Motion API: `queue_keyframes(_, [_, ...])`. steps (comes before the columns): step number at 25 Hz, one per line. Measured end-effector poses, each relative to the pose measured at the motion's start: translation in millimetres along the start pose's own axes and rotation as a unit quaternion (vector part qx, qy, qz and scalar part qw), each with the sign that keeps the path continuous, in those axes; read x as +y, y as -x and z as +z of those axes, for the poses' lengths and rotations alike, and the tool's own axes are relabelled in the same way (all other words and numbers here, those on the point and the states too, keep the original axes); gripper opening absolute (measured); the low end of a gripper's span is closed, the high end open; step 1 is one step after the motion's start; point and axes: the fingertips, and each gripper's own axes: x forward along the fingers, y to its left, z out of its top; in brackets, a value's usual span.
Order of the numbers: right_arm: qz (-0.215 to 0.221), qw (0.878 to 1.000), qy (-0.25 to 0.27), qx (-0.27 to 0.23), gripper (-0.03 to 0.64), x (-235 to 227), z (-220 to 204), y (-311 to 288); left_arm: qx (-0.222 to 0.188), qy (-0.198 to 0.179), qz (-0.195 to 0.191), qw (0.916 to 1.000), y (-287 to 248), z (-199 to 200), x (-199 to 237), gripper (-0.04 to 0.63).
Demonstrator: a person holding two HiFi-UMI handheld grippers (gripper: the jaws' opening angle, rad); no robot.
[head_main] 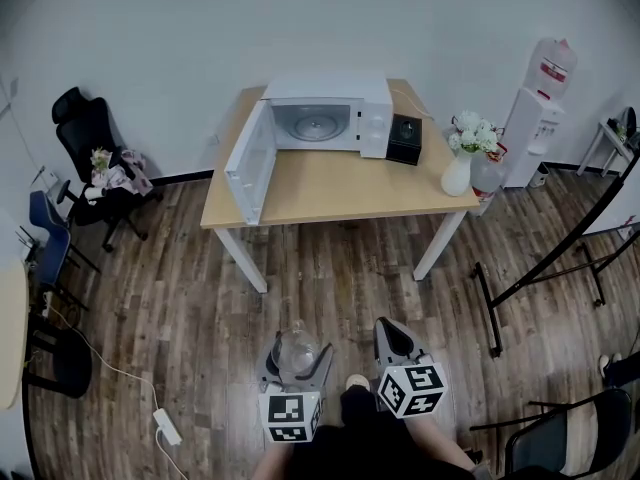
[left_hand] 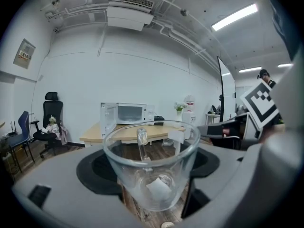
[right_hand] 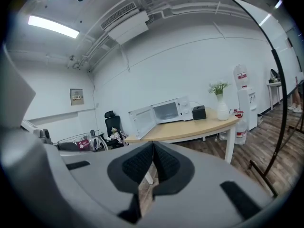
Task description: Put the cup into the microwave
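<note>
While the pale wooden table (head_main: pixel 330 193) stands well ahead on the dark plank floor (head_main: pixel 150 298), bearing a white microwave (head_main: pixel 372 118) with its door swung wide open to the left, the person holds both tools low and near the body. The left gripper (left_hand: pixel 151 177) is clamped on a clear glass cup with a handle (left_hand: pixel 156 170), which sits upright between its jaws, well apart from the microwave. The right gripper (right_hand: pixel 153 161) has its jaws pressed together.

White walls (head_main: pixel 150 28), dark wood floor (head_main: pixel 330 288), black office chair (head_main: pixel 90 133).
</note>
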Motion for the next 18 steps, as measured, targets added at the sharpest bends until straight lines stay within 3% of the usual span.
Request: queue_keyframes(18, [0.030,0.999,0.012,0.016,-0.006,-55.6,20.8,-71.4,-0.006,0.009,0.026,0.9996,-90.5,18.5,-2.0,0.400])
